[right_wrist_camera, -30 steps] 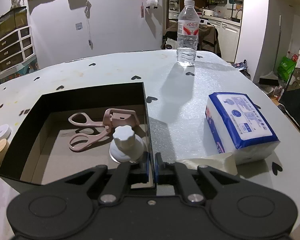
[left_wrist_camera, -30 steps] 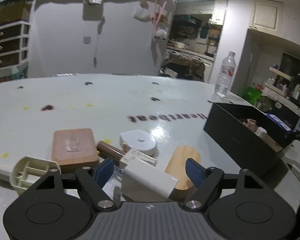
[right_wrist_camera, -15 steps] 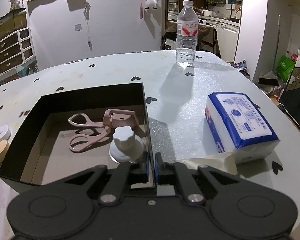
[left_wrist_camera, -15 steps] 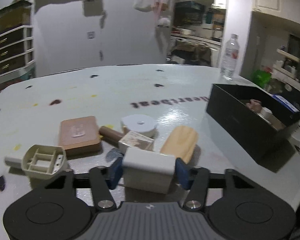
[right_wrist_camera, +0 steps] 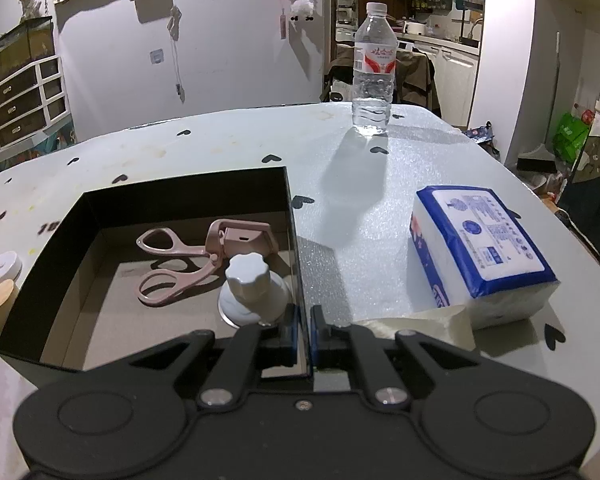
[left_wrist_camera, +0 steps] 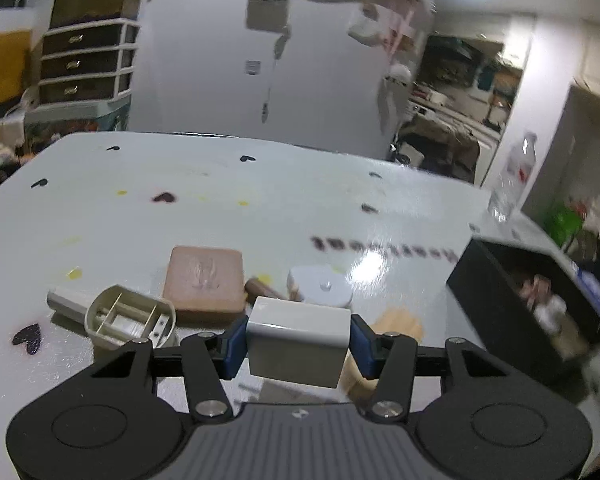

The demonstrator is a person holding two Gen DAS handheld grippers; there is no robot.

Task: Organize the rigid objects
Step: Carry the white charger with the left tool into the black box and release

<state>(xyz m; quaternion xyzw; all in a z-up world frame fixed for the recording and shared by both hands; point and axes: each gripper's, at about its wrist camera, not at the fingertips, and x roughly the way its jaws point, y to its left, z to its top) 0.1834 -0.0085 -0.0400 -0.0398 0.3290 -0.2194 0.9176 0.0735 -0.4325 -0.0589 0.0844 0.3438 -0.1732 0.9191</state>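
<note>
Pale glossy table [left_wrist_camera: 260, 216] with heart marks: clutter near its front edge.
Black open cardboard box [right_wrist_camera: 180, 184] toward table's right side: pink scissors-like tool [right_wrist_camera: 172, 264] and white knobbed cap [right_wrist_camera: 248, 292] inside.
Right gripper [right_wrist_camera: 304, 336]: pads pressed together on box's right wall, unchanged, steadying it.
Left gripper [left_wrist_camera: 298, 338]: was spread a second ago, now pinching white rectangular plastic block [left_wrist_camera: 298, 332], lifted clear of table.
Judgement: pick done; carry to box next.
</note>
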